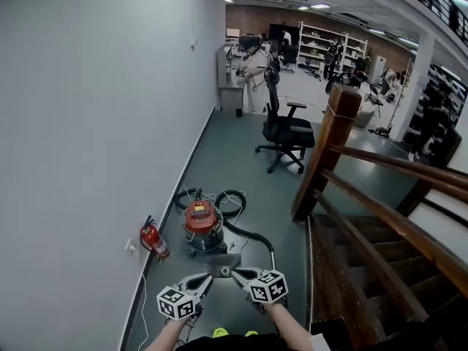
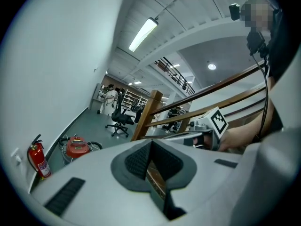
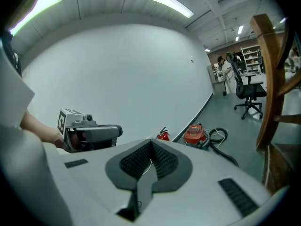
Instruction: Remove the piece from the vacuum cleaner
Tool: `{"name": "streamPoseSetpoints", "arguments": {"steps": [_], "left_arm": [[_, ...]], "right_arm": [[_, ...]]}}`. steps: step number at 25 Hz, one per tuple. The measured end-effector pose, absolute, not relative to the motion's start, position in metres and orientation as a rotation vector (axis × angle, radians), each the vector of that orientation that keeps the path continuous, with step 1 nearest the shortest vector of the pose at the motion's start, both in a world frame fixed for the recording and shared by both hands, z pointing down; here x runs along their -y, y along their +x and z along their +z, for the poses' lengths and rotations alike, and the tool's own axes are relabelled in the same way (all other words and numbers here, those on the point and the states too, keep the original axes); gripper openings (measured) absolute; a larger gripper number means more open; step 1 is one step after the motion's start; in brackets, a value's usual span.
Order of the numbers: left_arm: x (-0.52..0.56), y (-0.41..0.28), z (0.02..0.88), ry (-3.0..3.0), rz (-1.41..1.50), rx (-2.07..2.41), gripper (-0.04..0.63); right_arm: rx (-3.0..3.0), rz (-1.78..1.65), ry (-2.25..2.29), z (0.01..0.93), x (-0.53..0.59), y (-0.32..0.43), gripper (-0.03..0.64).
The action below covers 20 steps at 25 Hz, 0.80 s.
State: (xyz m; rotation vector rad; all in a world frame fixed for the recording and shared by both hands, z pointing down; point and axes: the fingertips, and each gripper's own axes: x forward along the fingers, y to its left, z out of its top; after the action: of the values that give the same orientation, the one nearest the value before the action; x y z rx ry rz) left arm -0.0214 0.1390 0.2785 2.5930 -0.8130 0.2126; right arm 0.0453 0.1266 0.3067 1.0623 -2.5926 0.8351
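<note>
A red canister vacuum cleaner (image 1: pixel 202 224) stands on the grey floor by the wall, its black hose (image 1: pixel 232 199) coiled behind it; it also shows in the left gripper view (image 2: pixel 75 146) and the right gripper view (image 3: pixel 194 134). A grey flat nozzle piece (image 1: pixel 223 266) lies on the floor just in front of it. My left gripper (image 1: pixel 208 278) and right gripper (image 1: pixel 235 273) hover side by side near that piece, both pointing toward the vacuum. Both are shut, their ribbed pads (image 2: pixel 136 160) (image 3: pixel 162 160) meeting with nothing seen between them.
A red fire extinguisher (image 1: pixel 155 241) stands against the white wall left of the vacuum. A wooden staircase railing (image 1: pixel 380 196) and its post (image 1: pixel 329 152) run along the right. A black office chair (image 1: pixel 287 134) stands farther down the corridor, with people and shelves beyond.
</note>
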Motion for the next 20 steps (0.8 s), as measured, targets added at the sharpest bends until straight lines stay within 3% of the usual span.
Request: {"name": "streamPoseSetpoints", "arguments": {"steps": [20], "left_arm": [[-0.184,-0.031,0.284,2.597,0.181,0.865,0.009]], "right_arm": [[2.611,0.692,0.904,0.307,-0.183,0.025,0.015]]}}
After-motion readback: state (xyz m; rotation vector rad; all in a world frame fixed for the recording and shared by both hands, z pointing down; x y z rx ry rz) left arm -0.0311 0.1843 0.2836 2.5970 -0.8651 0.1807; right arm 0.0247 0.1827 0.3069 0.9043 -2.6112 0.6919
